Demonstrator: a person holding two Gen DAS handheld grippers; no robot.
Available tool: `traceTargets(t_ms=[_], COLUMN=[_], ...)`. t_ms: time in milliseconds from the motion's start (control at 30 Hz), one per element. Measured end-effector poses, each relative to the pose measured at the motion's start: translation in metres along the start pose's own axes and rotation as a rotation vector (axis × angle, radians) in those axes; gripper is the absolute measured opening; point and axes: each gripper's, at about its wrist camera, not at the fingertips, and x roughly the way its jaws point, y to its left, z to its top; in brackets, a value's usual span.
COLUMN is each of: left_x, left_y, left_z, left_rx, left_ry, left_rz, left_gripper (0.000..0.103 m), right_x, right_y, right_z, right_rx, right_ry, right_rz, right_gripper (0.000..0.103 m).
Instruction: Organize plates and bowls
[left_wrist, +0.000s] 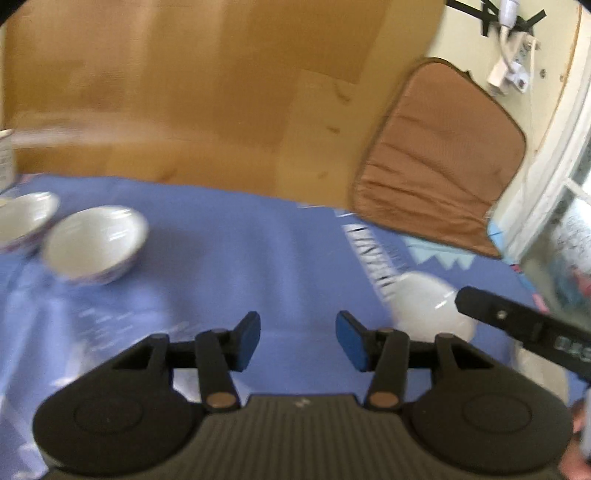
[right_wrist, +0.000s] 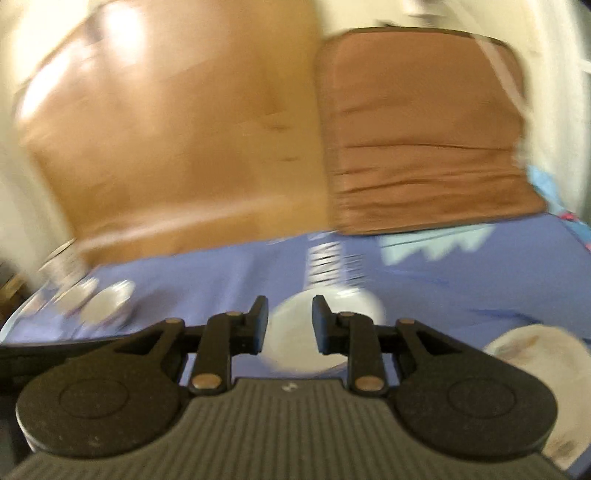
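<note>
The right gripper (right_wrist: 289, 325) is held with jaws spread over a white bowl (right_wrist: 325, 332) on the blue tabletop (right_wrist: 461, 295). The left gripper (left_wrist: 297, 339) is also spread, empty. Two bowls (left_wrist: 94, 243) are seen far left; the rim should be centred before closing.

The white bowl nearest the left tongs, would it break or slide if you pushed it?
The white bowl looks like glazed ceramic, so it is probably stiff, fairly heavy and breakable if dropped. It sits on a blue cloth, so a push might drag or bunch the cloth rather than slide the bowl cleanly. Its smooth rim could be slippery for the left tongs.
</note>
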Motion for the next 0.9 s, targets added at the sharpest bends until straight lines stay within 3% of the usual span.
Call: traceTargets(t_ms=[167,367,533,900], left_x=[-0.016,-0.026,-0.029,-0.055], left_y=[0.037,0.053,0.042,-0.006], left_z=[-0.027,-0.038,-0.038,-0.035], left_rx=[-0.008,-0.016,-0.004,0.077], left_ry=[0.022,0.005,-0.016,-0.062], left_rz=[0.137,0.193,0.176,0.098], left_gripper=[0.046,0.046,0.046,0.046], right_x=[0.012,0.027,0.008,-0.047], right_y=[0.044,0.06,0.062,0.02], right_z=[-0.03,-0.053,-0.054,-0.044], right_rx=[-0.069,-0.017,-0.024,0.141], right_ry=[0.099,0.189,0.158,-0.018], right_rz=[0.129,0.142,0.112,0.008], right_gripper=[0.029,0.029,0.029,0.029])
